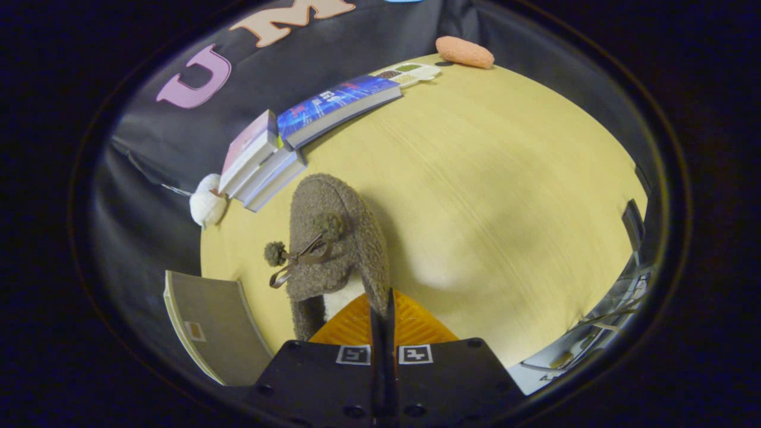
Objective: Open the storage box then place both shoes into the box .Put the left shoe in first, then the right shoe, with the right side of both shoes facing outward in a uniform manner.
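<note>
Near the table's (505, 196) left edge, the claw (383, 309) clamps the fuzzy brown slipper's (333, 238) heel rim; keeping that pinch firm should steady its carry toward the grey box lid (214, 327).

Shoe (336, 238) ahead of tongs (383, 309)

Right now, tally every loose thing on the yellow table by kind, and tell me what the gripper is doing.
Shoes: 1, the fuzzy brown slipper, pinched at its heel rim by the closed gripper
Books: 4, the blue book and the stack of three
Fluffy white items: 1
Orange sponge-like items: 1
White compartment trays: 1
Grey boards: 1
Total: 9
</note>
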